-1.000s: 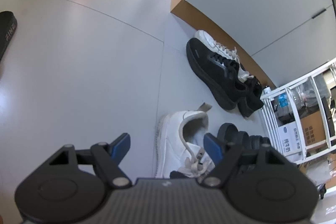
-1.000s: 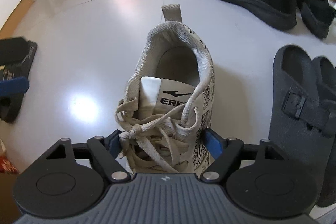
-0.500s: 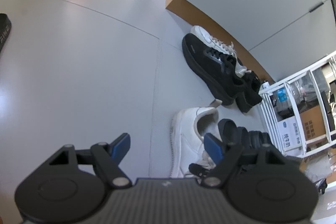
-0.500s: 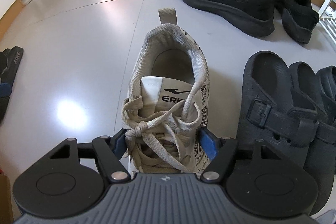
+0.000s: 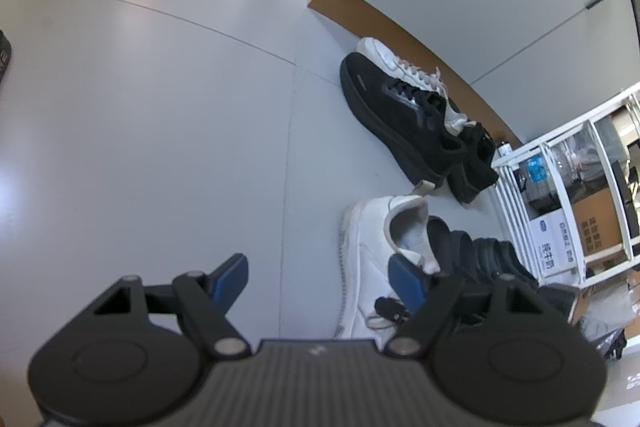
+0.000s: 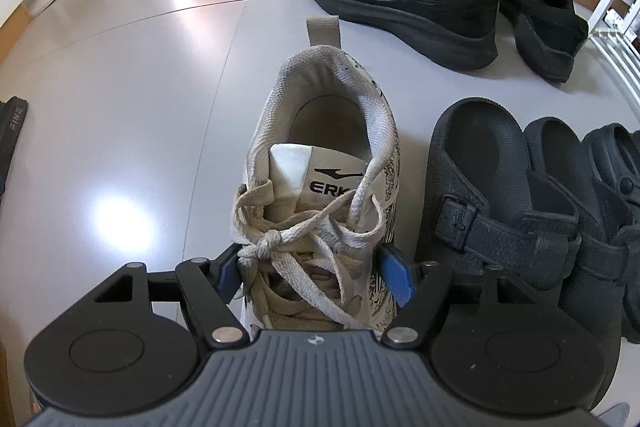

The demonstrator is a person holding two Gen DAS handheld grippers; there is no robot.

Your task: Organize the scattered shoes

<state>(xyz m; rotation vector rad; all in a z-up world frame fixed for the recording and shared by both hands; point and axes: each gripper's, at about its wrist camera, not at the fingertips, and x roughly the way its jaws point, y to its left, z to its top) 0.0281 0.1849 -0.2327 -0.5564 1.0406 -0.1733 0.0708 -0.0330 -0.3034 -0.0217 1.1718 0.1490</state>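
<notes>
**A:** What does your left wrist view show?

**B:** Your left tool [image 5: 318, 277] hangs over bare grey floor [image 5: 160, 127], its blue pads apart and holding nothing. The white lace-up sneaker [image 5: 374, 247] lies to its right, beside dark sandals.

**A:** And your right wrist view?

**B:** Your right tool [image 6: 314, 273] is clamped across the white lace-up sneaker [image 6: 320, 187] at the laces, a pad on each side. The shoe's long axis runs straight away from you, heel farthest. A black rubber strap sandal [image 6: 492, 203] lies just beside it on the right, parallel. Your right hand is nearer.
</notes>
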